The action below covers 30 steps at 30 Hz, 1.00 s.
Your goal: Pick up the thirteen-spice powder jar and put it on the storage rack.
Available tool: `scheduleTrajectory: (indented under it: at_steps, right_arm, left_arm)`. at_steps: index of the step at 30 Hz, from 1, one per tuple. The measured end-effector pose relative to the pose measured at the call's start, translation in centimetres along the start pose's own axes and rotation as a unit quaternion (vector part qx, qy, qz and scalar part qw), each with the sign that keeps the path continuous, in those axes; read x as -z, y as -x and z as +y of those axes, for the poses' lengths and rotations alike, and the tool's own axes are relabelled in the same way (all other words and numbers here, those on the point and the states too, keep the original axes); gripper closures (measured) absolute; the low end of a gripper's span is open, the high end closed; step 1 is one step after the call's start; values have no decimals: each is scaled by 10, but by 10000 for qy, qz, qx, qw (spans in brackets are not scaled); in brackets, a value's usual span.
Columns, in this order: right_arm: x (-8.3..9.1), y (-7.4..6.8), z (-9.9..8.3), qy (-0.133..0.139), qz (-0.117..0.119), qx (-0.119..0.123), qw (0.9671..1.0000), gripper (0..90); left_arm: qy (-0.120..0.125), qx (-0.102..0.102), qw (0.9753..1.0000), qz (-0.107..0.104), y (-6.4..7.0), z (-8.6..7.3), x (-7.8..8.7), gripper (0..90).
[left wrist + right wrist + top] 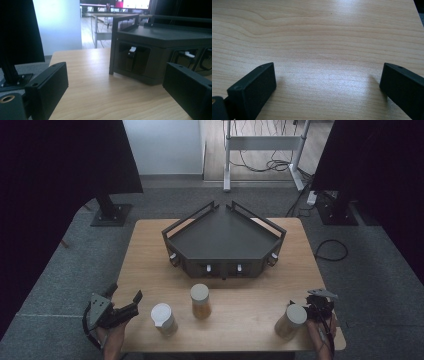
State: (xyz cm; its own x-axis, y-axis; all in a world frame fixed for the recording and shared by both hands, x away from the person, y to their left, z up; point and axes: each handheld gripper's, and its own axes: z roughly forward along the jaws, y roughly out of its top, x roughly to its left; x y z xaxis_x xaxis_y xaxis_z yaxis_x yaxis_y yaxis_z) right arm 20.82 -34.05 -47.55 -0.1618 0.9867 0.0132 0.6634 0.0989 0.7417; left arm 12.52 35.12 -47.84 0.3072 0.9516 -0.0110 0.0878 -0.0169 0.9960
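Judging the right jar (291,321) rigid, smooth, likely slippery; I'd grip its body below the lid; right gripper (320,306) spread beside it; left gripper (126,305) spread, empty.

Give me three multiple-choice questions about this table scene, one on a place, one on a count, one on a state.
1. Where does the dark rack stand?
A. far half of the table
B. floor
C. near edge

2. How many lidded jars are on the table?
A. one
B. three
C. five

3. How are the left gripper jaws?
A. shut on a jar
B. open, holding nothing
C. shut on nothing

Answers: A, it sits beyond the jars; B, left jar, middle jar, right jar; B, bare wood shows between them.
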Motion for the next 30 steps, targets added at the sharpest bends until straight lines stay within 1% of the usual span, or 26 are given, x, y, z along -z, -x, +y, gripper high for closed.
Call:
scheduleTrajectory:
  at_steps: [3,13,30]
  right_arm:
    - [0,0,0,0,0,1,10000,0]
    - [0,0,0,0,1,1,10000,0]
    - [0,1,0,0,11,12,10000,0]
  left_arm:
    - [66,-21,10000,-36,-1,-1,1,60]
    - [37,-89,9999,-105,1,0,1,61]
    - [89,-260,9987,-425,15,4,0,62]
